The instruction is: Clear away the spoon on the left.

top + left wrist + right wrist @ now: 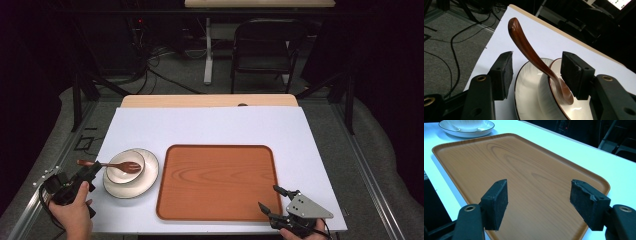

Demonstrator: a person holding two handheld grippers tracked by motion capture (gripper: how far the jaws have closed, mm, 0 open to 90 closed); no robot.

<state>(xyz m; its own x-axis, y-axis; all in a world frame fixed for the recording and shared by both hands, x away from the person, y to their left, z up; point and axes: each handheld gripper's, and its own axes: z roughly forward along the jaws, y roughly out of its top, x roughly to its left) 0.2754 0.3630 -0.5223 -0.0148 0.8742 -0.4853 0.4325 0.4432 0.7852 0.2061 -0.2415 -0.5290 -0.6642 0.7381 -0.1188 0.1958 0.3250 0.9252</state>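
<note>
The left gripper (95,169) stands wide open around the spoon (534,58), which rests in the bowl (125,167) on the plate (145,182); next, probably lift away. The right gripper (274,200) gapes empty over the tray (215,182).

Plate (529,82) in the left gripper view: near rim runs off the bottom edge; its left part sits behind the gripper's black jaw. Bowl (554,105) on the plate: cut by the same bottom edge, right side behind the other jaw. Spoon (531,55): tip of its head lies close against the right jaw; contact cannot be told.

Tray (529,170) in the right gripper view: near corner lost under the jaws and the bottom edge. Beyond the tray, the plate runs off the top edge.

High view: right hand (300,235) below the tray is cropped at the bottom edge.
</note>
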